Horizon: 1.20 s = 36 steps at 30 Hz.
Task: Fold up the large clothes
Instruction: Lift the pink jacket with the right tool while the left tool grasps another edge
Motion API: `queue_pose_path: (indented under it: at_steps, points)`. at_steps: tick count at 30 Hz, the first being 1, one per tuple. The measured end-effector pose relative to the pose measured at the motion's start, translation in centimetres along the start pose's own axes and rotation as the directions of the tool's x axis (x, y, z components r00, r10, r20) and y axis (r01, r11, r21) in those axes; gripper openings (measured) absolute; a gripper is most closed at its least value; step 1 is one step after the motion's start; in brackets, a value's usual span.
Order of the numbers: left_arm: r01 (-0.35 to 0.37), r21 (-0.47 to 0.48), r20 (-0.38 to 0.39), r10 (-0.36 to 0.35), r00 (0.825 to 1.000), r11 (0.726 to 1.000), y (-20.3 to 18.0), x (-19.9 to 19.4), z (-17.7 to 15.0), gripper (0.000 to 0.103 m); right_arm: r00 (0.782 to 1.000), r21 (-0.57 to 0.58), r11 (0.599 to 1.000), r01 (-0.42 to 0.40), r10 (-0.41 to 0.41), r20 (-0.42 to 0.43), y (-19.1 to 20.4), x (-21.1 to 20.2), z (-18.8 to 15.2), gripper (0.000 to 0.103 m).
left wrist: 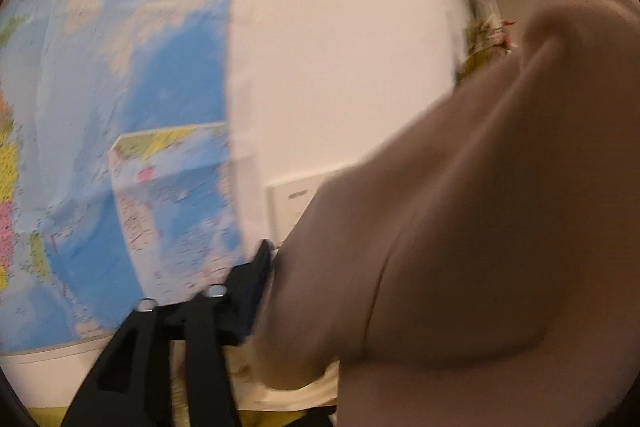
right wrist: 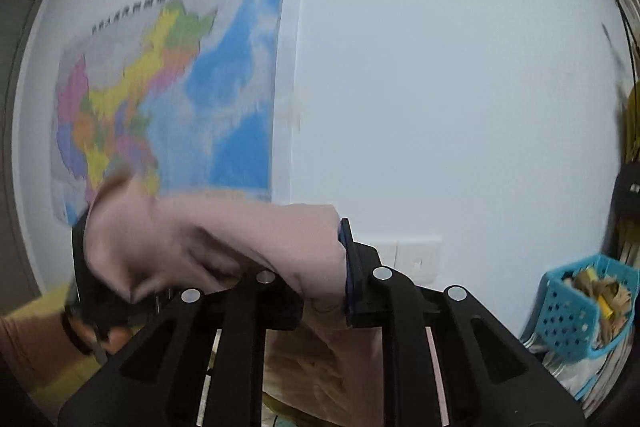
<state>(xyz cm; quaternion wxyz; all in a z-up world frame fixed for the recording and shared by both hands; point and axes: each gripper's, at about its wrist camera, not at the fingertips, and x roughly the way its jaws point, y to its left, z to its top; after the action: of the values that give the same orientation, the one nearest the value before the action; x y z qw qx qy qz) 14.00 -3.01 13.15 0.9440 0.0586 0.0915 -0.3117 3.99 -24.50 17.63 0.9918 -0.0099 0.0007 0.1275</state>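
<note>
Pink garment (right wrist: 224, 239) stretched crosswise, R gripper (right wrist: 320, 291) pinching its end.

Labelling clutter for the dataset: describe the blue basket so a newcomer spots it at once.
Start at the big colourful wall map and follow the bare white wall to the far right, down low. There sits the basket: bright blue plastic with round holes, stuffed with crumpled brownish bits, the only blue container in that corner.

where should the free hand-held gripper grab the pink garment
Probably the loose upper edge of the soft pale pink fabric garment, left of where the right hand-held gripper pinches it, coming in level from the left: there it hangs lifted and stretched sideways.
</note>
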Motion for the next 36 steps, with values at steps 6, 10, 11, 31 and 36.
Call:
queue_pose_path:
  at_steps: [6, 10, 11, 31, 36]
  points:
    - [-0.029, 0.190, 0.040, 0.022, 0.999, 0.981, -5.8, -0.2, -3.0, 0.084, 1.000, -0.023, 1.000, 0.005, -0.005, 0.017, 0.7, -0.7, 1.8, 0.014]
    - [-0.031, 0.156, 0.051, 0.024, 0.998, 0.987, -6.0, -1.4, -4.7, 0.084, 1.000, -0.002, 1.000, 0.002, -0.002, -0.007, 0.6, -0.4, 2.5, 0.014]
    - [0.012, 0.060, 0.059, -0.016, 0.998, 0.998, -4.9, -2.2, -5.0, 0.084, 1.000, 0.010, 1.000, 0.004, -0.004, -0.006, 0.4, -0.8, 2.6, 0.014]
    - [-0.090, 0.161, -0.031, 0.097, 0.995, 0.983, -8.9, 2.3, -5.5, 0.007, 0.999, 0.031, 0.999, 0.022, -0.024, 0.046, -0.3, -5.5, 5.4, 0.014]
    - [-0.181, 0.075, 0.129, 0.170, 0.977, 0.981, -6.4, -1.8, 0.6, 0.005, 0.995, 0.020, 0.999, 0.031, -0.033, 0.091, -0.4, -8.6, 8.0, 0.014]
